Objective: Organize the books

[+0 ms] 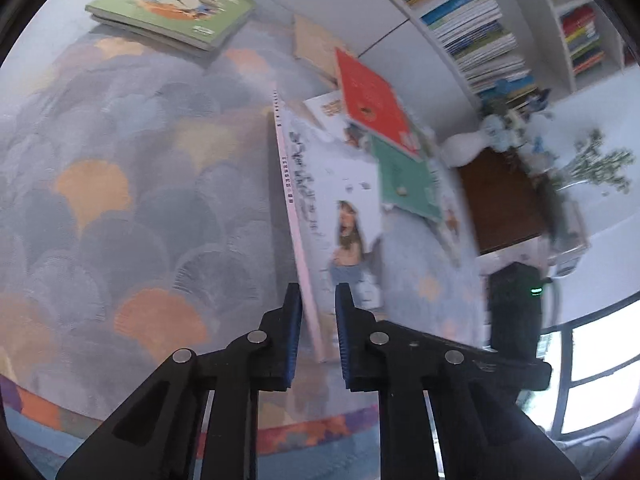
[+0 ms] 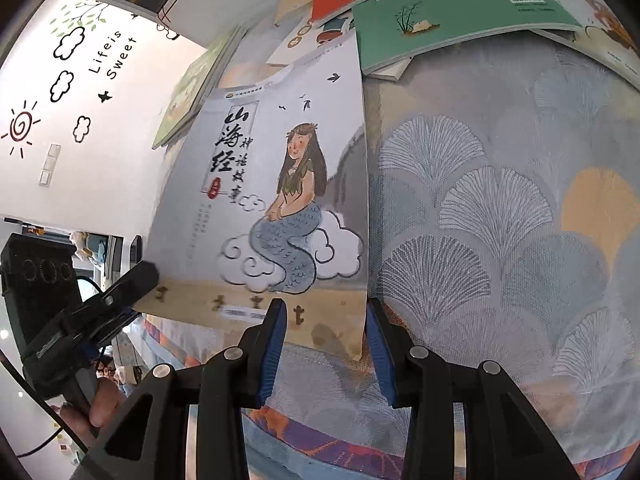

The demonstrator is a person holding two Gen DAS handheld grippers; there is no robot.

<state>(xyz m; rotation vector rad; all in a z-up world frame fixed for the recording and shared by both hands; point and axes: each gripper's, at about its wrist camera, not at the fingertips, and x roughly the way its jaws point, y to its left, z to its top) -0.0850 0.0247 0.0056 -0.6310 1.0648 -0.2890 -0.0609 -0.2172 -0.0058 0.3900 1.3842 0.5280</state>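
A pale book with a mermaid on its cover [image 1: 328, 184] is tilted up off the patterned carpet [image 1: 120, 160]. My left gripper [image 1: 318, 292] is shut on its near edge, one blue pad on each side of the thin pink spine. In the right wrist view the same mermaid book [image 2: 260, 184] faces the camera, and the left gripper [image 2: 148, 276] clamps its lower left corner. My right gripper [image 2: 326, 308] stands open, with the book's lower right corner in front of the gap and neither pad pressing on it. A loose pile with a red book [image 1: 372, 96] and a teal book [image 1: 408, 180] lies behind.
A green picture book [image 1: 172, 4] tops a small stack at the carpet's far left. A white bookshelf [image 1: 480, 32] packed with books stands at the back right. Beside it are a brown wooden table [image 1: 500, 200] and a white vase [image 1: 464, 148]. A person's hand [image 2: 100, 404] holds the left gripper.
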